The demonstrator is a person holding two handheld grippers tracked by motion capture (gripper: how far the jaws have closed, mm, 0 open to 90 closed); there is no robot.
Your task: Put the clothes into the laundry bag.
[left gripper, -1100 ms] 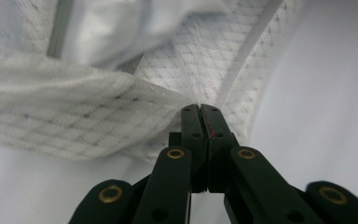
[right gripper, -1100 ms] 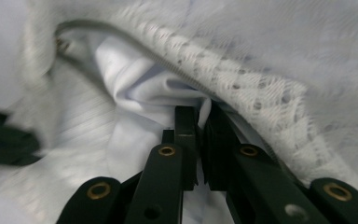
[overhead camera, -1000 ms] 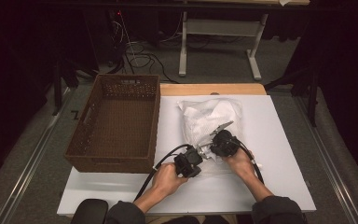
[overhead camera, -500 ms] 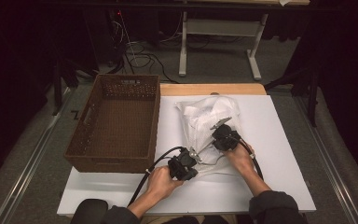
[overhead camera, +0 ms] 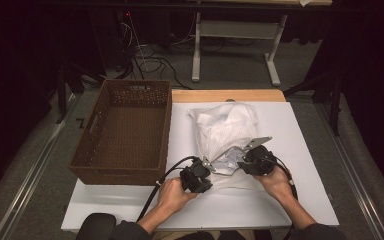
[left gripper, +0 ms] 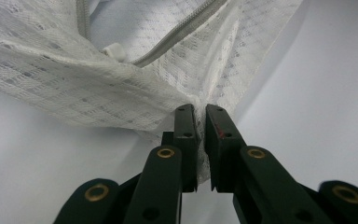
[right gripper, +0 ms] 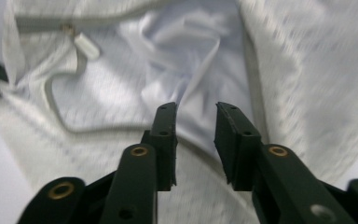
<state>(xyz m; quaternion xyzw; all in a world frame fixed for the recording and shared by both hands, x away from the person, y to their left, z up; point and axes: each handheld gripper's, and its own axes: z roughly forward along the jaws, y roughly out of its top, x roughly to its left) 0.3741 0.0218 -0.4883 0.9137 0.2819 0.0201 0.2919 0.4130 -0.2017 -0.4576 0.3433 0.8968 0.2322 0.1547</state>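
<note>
Both tongs work at the near end of a white mesh laundry bag (overhead camera: 227,135) that lies on the white table (overhead camera: 310,200). On the left, the left gripper (left gripper: 200,140) has its black jaws pinched on a fold of the bag's mesh edge; netting is caught in the thin slit between the pads, and the jaws have just been easing apart a little, though the cloth sits between them. Just beyond that pinch, the bag's zipper (left gripper: 177,35) runs up and away, with its white pull tab (left gripper: 114,50) hanging at the open mouth.

On the right, the right gripper (right gripper: 196,140) has its jaws standing apart over the bag, nothing pressed between the pads; they have just been opening. Ahead of them the unzipped mouth shows crumpled white cloth (right gripper: 182,51) inside the bag, and the zipper edge curls across the left of that view.

From above, the left gripper (overhead camera: 198,174) and right gripper (overhead camera: 256,159) sit near each other at the bag's near end, each in a hand, black cables trailing back toward the person. The bag stretches away toward the far edge of the table. Left of it, just beside, stands a brown woven basket (overhead camera: 87,150).
</note>
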